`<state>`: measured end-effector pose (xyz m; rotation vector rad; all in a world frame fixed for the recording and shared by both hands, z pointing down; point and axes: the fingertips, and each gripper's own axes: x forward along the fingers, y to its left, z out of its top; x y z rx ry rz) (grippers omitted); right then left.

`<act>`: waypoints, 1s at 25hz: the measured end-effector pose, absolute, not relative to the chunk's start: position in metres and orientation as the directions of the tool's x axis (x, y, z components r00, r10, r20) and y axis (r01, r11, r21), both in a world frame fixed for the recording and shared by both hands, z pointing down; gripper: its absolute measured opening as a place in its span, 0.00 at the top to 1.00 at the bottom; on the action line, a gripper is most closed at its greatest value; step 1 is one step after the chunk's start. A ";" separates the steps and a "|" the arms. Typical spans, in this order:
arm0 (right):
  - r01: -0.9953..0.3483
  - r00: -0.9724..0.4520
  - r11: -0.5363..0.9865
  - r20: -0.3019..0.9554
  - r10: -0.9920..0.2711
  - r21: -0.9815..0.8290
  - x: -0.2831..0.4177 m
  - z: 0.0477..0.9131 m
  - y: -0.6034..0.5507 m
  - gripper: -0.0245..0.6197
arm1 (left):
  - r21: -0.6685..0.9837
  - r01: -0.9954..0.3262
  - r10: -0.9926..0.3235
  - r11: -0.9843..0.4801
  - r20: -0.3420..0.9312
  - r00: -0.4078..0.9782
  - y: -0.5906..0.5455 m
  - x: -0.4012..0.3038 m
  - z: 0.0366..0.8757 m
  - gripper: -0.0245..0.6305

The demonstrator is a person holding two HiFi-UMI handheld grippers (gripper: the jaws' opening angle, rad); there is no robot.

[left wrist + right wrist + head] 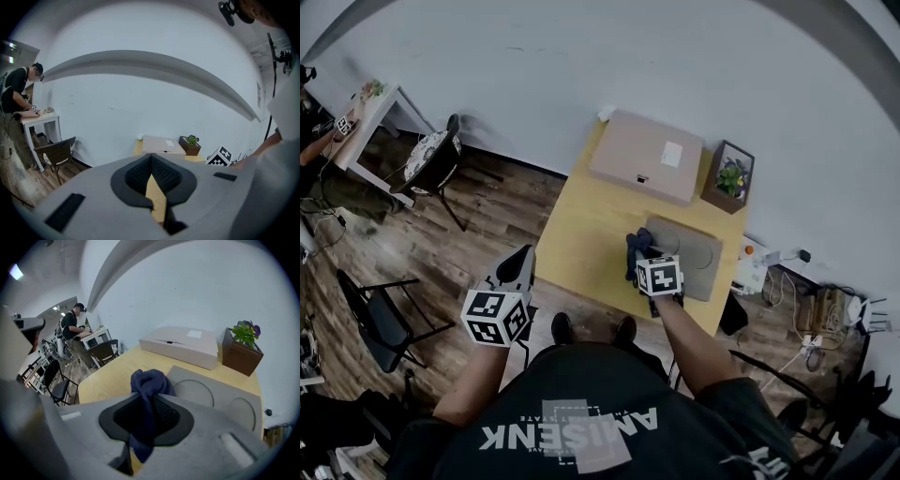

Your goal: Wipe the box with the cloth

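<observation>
A flat cardboard box (pixel 647 155) with a white label lies at the far end of the yellow table (pixel 581 234); it also shows as the box (pixel 183 345) and the box (pixel 161 144). My right gripper (pixel 649 265) is shut on a dark blue cloth (pixel 637 247) above the table's near part, well short of the box. In the right gripper view the cloth (pixel 147 384) bunches up out of the right gripper (pixel 149 398). Off the table's left edge, over the floor, my left gripper (pixel 514 279) is held, and the left gripper (pixel 151 158) has its jaws together with nothing in them.
A grey board (pixel 692 255) with round recesses lies under and right of the cloth. A potted plant (pixel 729 176) stands right of the box. Black chairs (pixel 431 164) and a white desk (pixel 366 122) with a person stand at left. Cables and a power strip (pixel 769 267) lie on the floor at right.
</observation>
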<state>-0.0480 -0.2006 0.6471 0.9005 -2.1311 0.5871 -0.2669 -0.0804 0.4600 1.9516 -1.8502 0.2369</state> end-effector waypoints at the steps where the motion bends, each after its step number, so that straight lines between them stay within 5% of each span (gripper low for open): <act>1: -0.752 -0.477 0.649 0.774 -0.416 -0.116 -0.047 0.647 -0.201 0.85 | 0.193 -0.981 -0.905 -0.012 0.414 0.093 -0.082 -0.265 0.460 0.96; 25: -0.845 -0.413 0.519 0.770 -0.486 -0.126 0.045 0.646 -0.215 0.85 | 0.195 -0.969 -0.893 -0.152 0.394 0.219 -0.118 -0.196 0.457 0.96</act>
